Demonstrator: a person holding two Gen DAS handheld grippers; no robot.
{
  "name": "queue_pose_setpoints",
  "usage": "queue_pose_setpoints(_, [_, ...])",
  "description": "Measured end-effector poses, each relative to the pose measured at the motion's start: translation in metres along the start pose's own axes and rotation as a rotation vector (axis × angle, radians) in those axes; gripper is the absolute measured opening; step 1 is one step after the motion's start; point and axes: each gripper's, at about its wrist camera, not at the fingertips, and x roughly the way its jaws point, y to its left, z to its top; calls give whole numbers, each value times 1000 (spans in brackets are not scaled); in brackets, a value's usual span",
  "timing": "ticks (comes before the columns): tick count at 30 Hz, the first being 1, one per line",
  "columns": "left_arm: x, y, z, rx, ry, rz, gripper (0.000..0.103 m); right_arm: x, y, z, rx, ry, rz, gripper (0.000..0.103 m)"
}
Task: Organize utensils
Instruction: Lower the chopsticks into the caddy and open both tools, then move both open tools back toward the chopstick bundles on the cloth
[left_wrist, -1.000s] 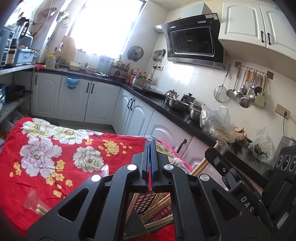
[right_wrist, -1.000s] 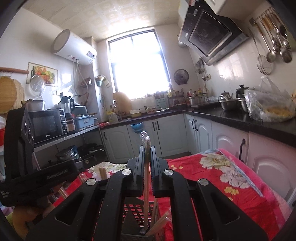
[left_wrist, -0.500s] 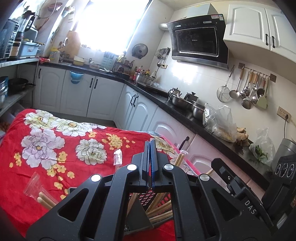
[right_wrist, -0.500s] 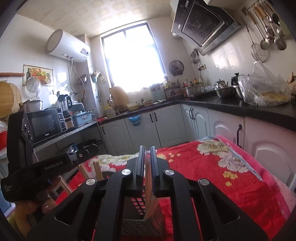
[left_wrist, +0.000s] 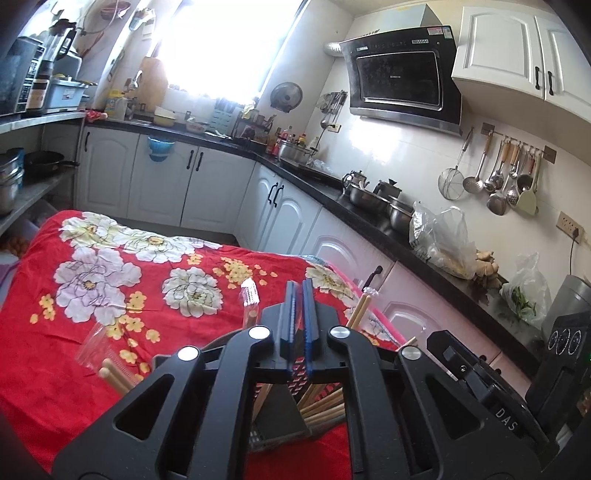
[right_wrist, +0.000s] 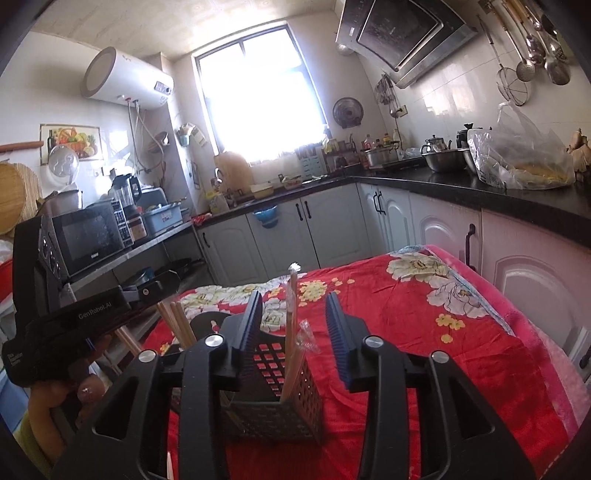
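Observation:
A black mesh utensil holder (right_wrist: 280, 398) stands on the red floral cloth (right_wrist: 424, 332) and holds several wooden chopsticks. One plastic-wrapped pair of chopsticks (right_wrist: 291, 317) stands upright in it. My right gripper (right_wrist: 295, 325) is open, its jaws either side of that pair, not touching it. My left gripper (left_wrist: 298, 314) is shut on nothing visible, just above the holder (left_wrist: 280, 413). More chopsticks (left_wrist: 325, 402) lean inside it. A wrapped pair of chopsticks (left_wrist: 110, 365) lies on the cloth at left, another (left_wrist: 249, 299) beside the left fingers.
White cabinets and a black counter (left_wrist: 369, 218) with pots and bags run along the right. A shelf with a microwave (right_wrist: 88, 236) stands at left. The left hand-held unit (right_wrist: 74, 325) sits close to the holder's left side.
My right gripper has opened and let go of the wrapped chopsticks, which now stand in the holder. Both grippers have tilted down a little toward the table.

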Motion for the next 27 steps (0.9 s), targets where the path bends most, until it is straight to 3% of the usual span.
queue_pose_setpoints(2, [-1,0,-1,-4,19,2,24,-1,1,-1,-3,11,1,40])
queue_pose_setpoints(3, [-2,0,-2,-7,24,5,27,-2,2,-1,-3,13,3,41])
queue_pose_setpoints(7, [-6,0,-6,-18,44,13,28,-6,3,-1,-10,23,4,42])
queue_pose_setpoints(11, [-13,2,-9,-42,49,11,39,-10,3,-1,-9,34,1,48])
queue_pose_setpoints(16, [-23,3,-11,-58,38,15,45,-13,2,-3,-12,60,-7,51])
queue_pose_setpoints(25, [-41,2,-18,-78,42,1,72,-26,0,-6,-3,80,0,63])
queue_pose_setpoints(27, [-45,3,-19,-89,40,-9,84,-29,1,-6,-7,82,-1,63])
